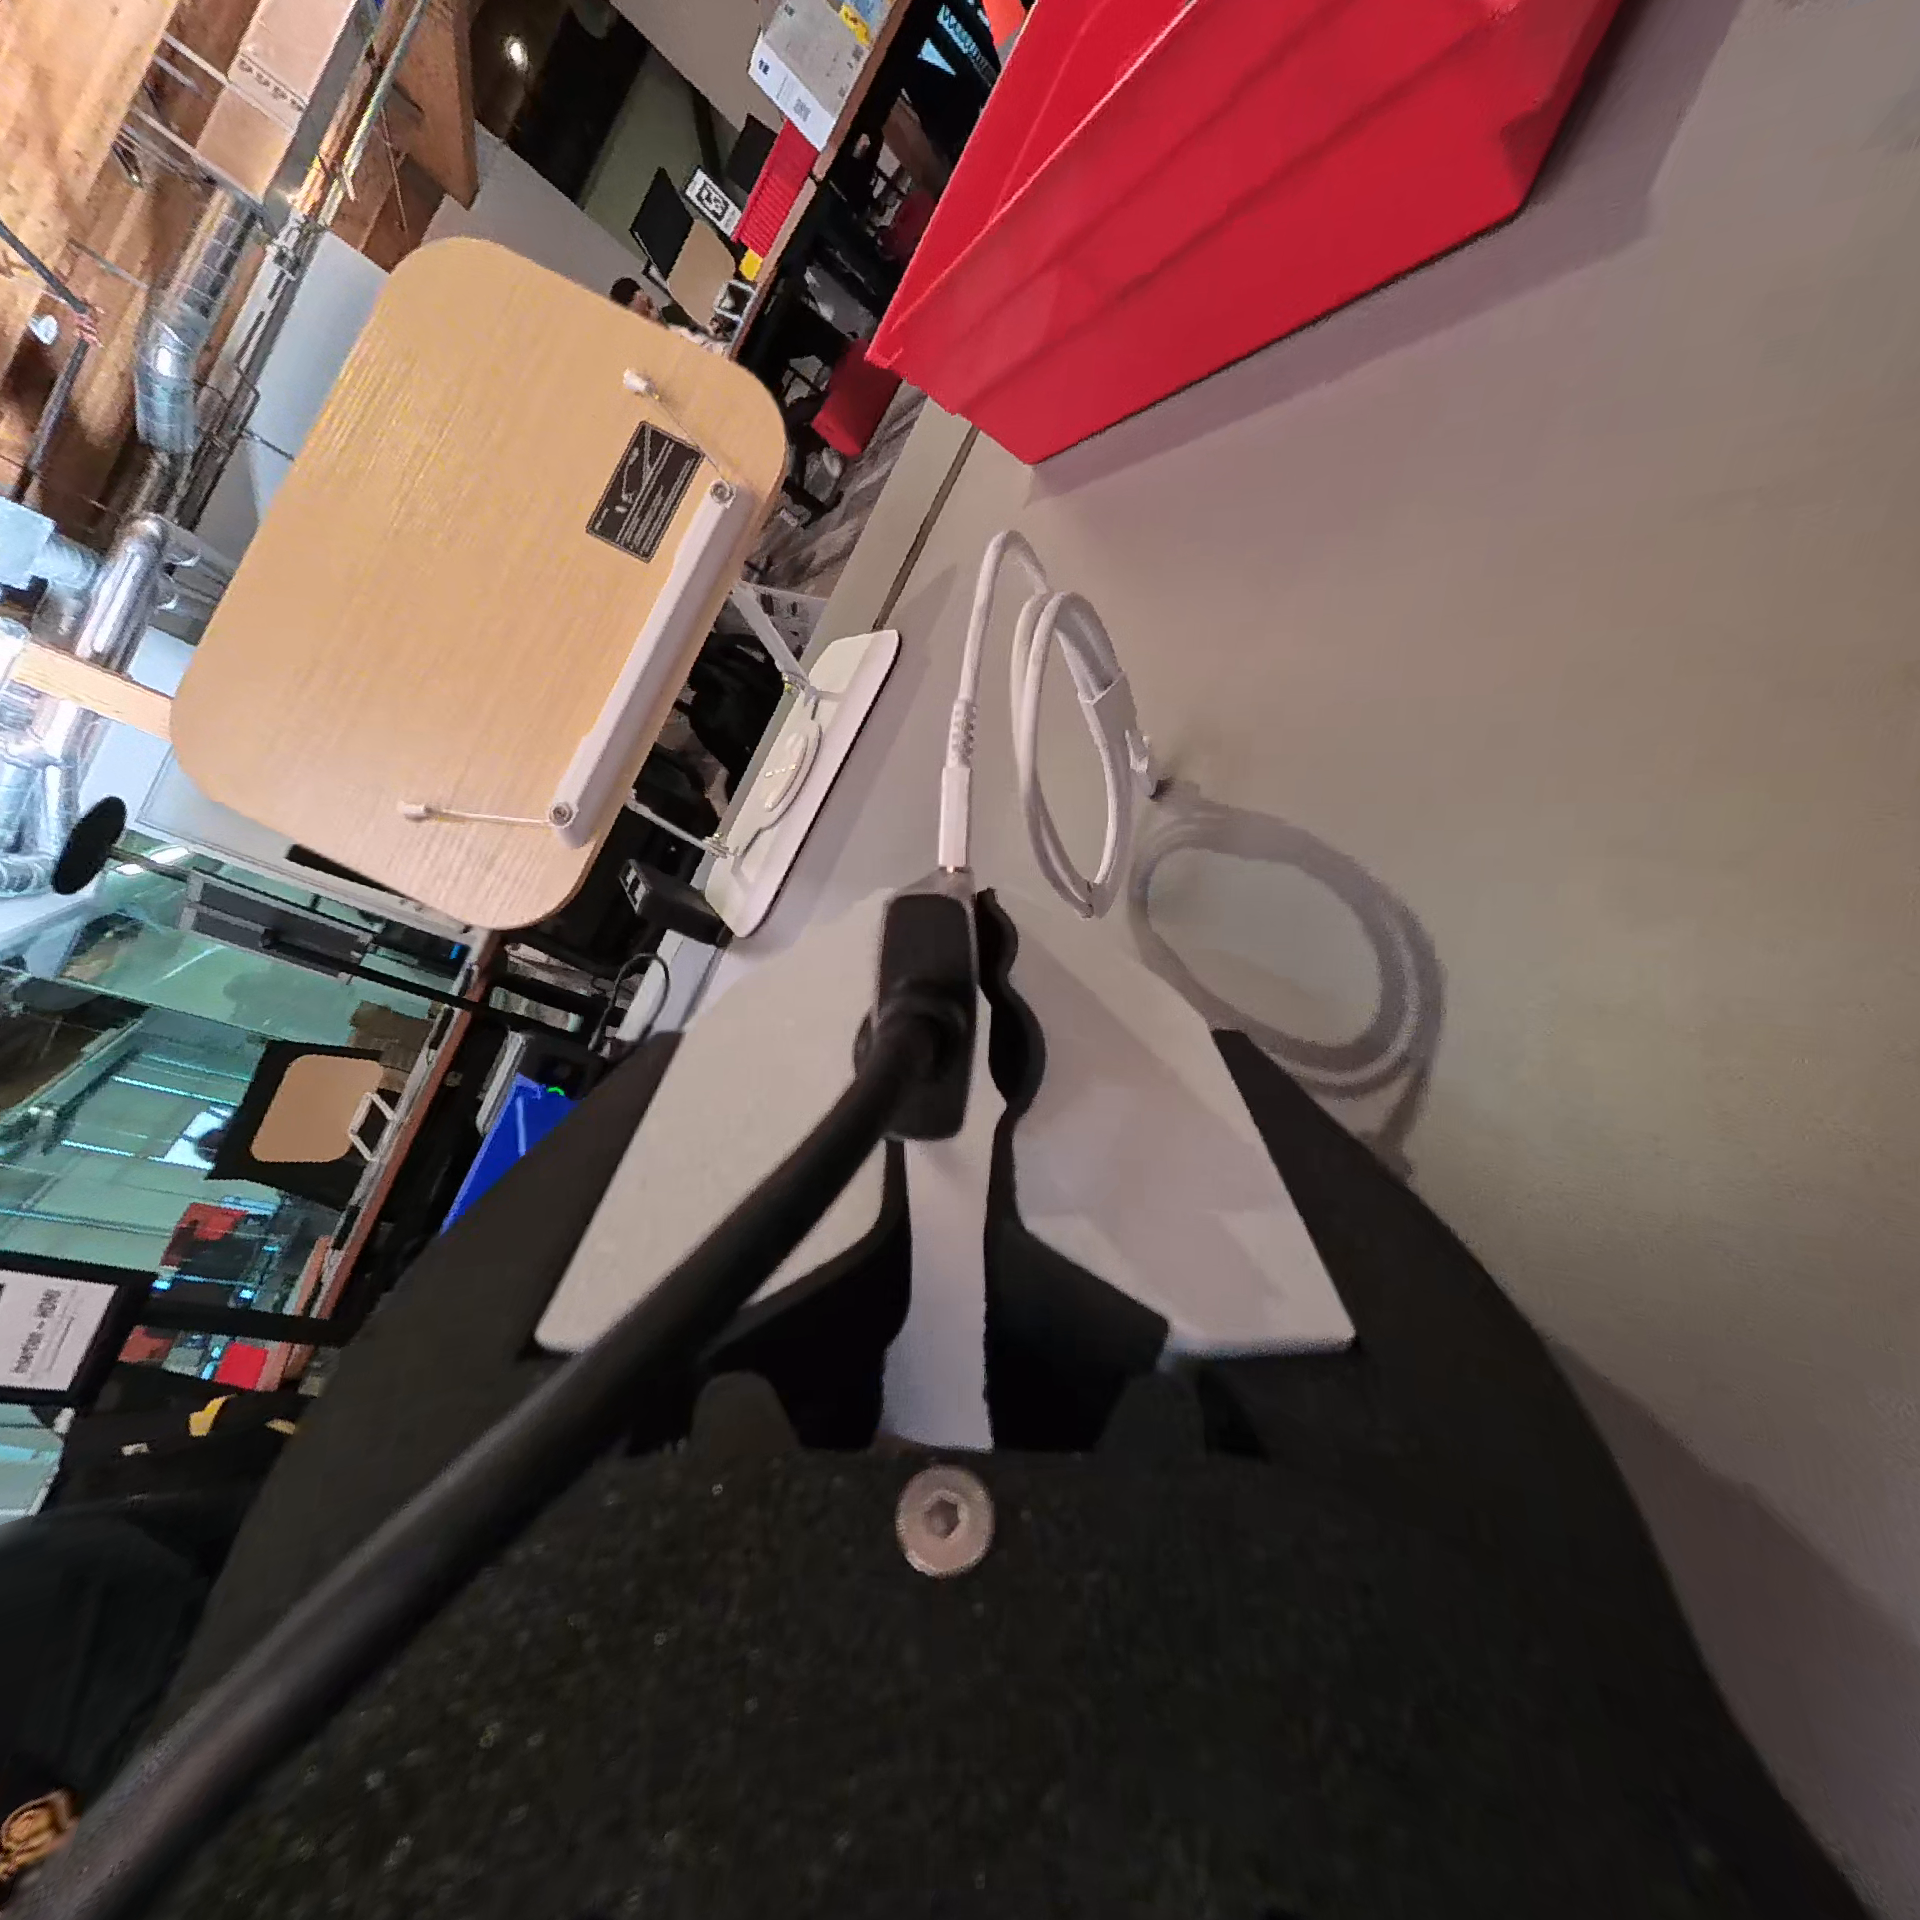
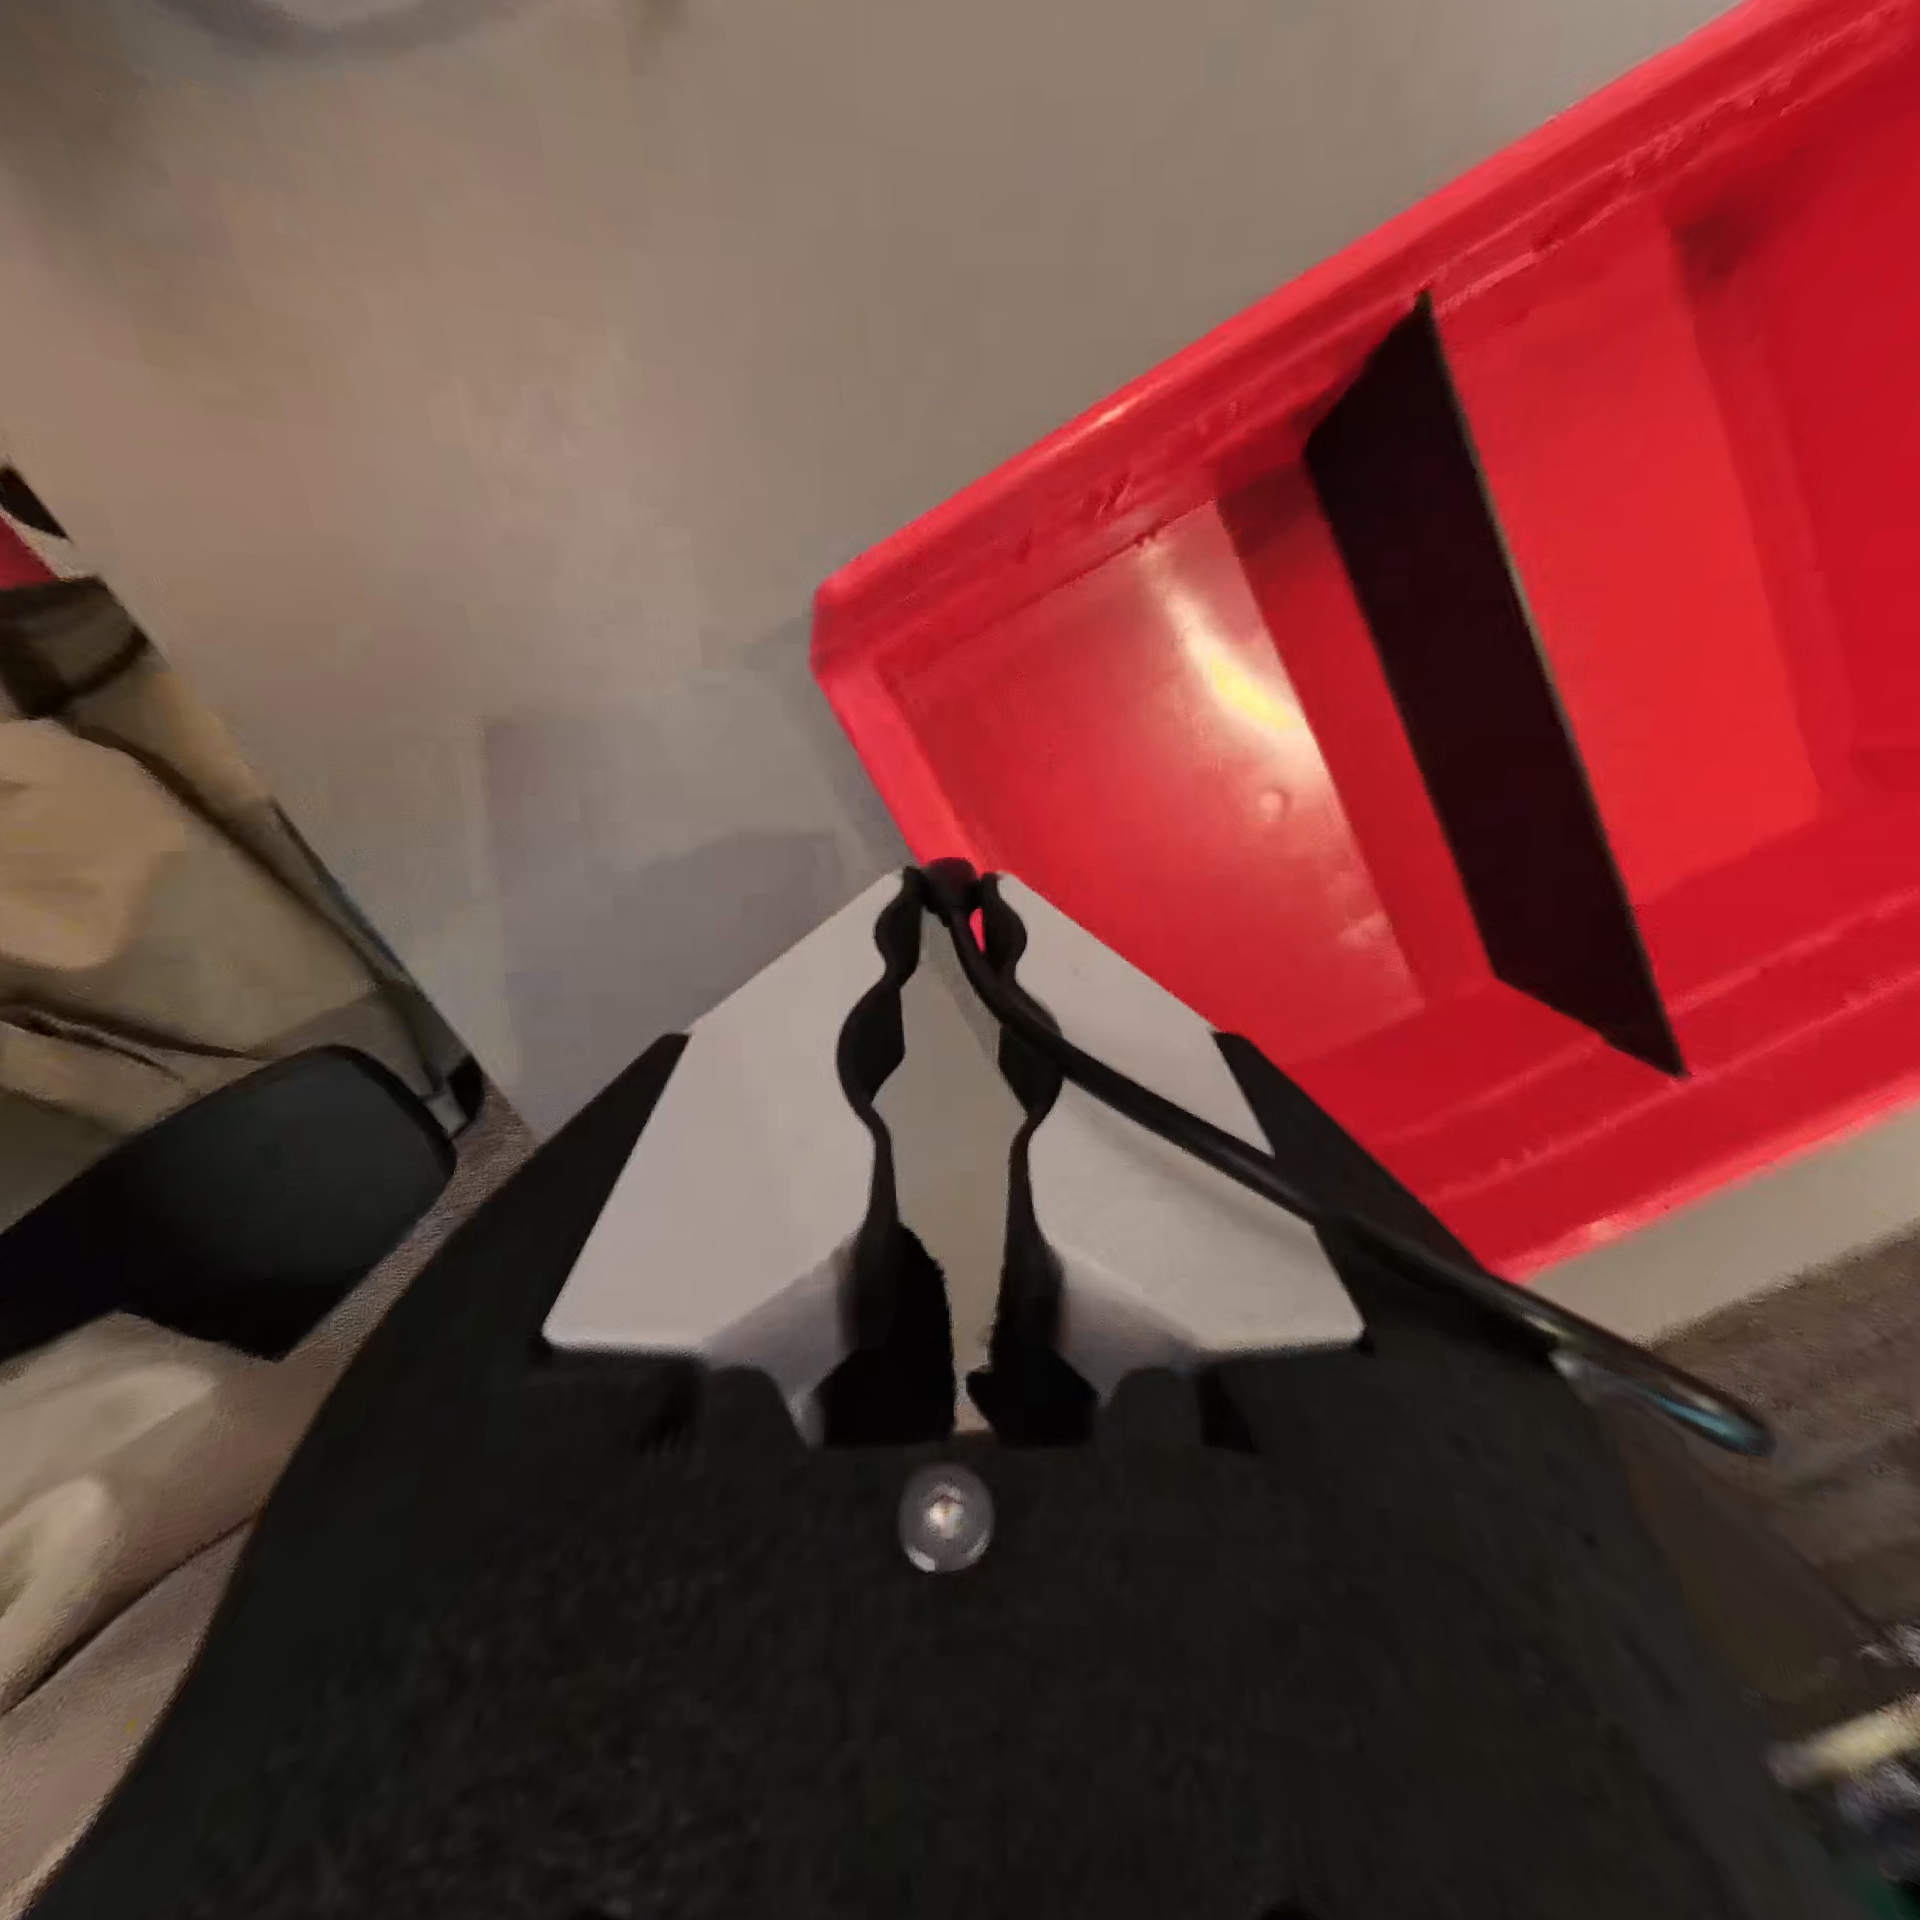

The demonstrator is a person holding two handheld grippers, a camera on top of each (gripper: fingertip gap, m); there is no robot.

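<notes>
My left gripper (image 1: 961, 904) is shut on a black cable plug (image 1: 925, 997); its black cable (image 1: 582, 1382) trails back toward the lower left. The plug's metal tip sits right at the connector of a white cable (image 1: 961, 748) lying coiled on the grey table (image 1: 1558, 727). A second pale grey coiled cable (image 1: 1320, 935) lies beside it. My right gripper (image 2: 948, 883) is shut on a thin black cable (image 2: 1195, 1122) that runs off to the lower right. It hovers by the corner of a red bin (image 2: 1351, 727) with a black divider (image 2: 1475, 707).
The red bin (image 1: 1195, 229) also stands at the far right of the left wrist view. A white pad (image 1: 800, 769) lies at the table edge near a light wooden chair back (image 1: 447, 582). A black chair part (image 2: 208, 1184) and a beige sleeve (image 2: 94, 852) are left of my right gripper. The left gripper's tips are roughly 30 centimeters from the right gripper's.
</notes>
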